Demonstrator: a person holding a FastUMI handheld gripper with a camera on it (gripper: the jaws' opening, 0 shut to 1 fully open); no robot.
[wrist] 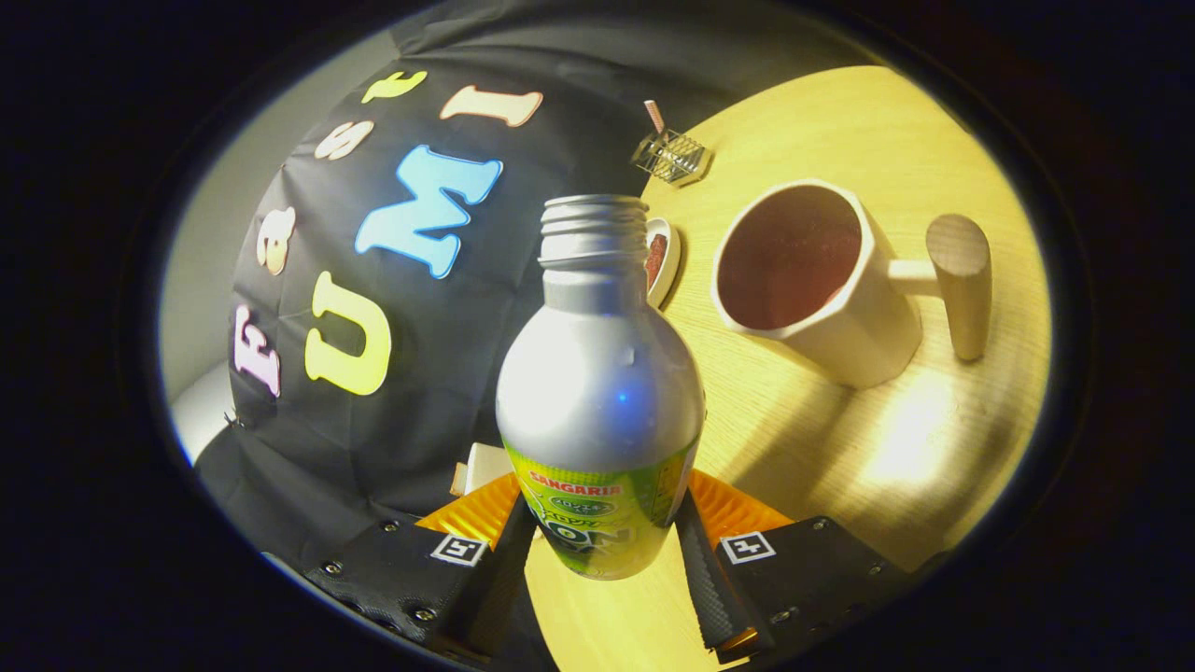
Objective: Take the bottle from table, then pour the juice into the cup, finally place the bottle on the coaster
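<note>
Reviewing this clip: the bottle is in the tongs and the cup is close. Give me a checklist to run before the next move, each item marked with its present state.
1. Grip: tongs shut on the bottle, both fingers against its lower body: ok.
2. Cap off: the bottle's threaded neck is bare and open: ok.
3. Bottle tilt: leans toward the cup, no juice leaving yet: ok.
4. Cup: stands on the table, mouth open, dark inside; fill level: cannot tell.
5. Neck over the cup's mouth: not ok, it sits beside it.
6. Coaster: beyond the bottle, partly hidden; free: cannot tell.
</note>
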